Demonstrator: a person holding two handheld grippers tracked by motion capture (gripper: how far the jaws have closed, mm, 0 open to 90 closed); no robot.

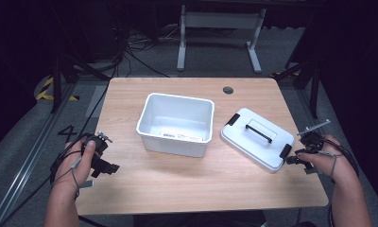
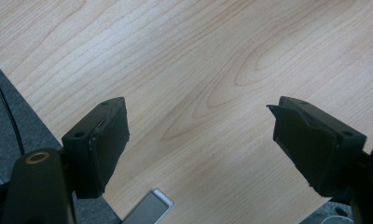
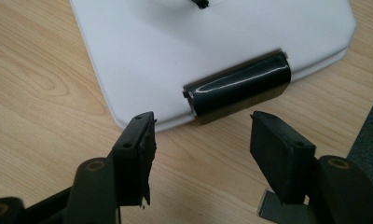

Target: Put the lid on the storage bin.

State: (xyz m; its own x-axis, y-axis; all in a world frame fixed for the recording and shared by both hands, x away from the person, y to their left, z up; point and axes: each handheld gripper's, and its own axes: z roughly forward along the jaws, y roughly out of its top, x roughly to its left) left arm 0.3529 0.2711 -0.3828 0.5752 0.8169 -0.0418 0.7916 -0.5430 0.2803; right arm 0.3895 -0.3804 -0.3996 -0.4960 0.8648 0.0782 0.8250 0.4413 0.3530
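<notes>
Lid [image 1: 257,138] white w/ black handle + black end clips, flat near table [image 1: 187,189] right edge (beside bin [image 1: 176,124]). Right gripper [image 3: 201,128] jaws wide apart, nothing held, at near clip; left gripper [image 2: 198,135] likewise.

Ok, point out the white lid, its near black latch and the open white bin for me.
white lid [image 1: 253,142], high view, flat top near the handle.
black latch [image 3: 240,86], right gripper view, middle of its glossy barrel.
white bin [image 1: 170,144], high view, its near outer wall.

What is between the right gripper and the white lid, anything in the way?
Nothing visible. The right gripper has its jaws open just short of the lid's black clip, with bare table between. The lid lies flat beside the open white bin.
</notes>
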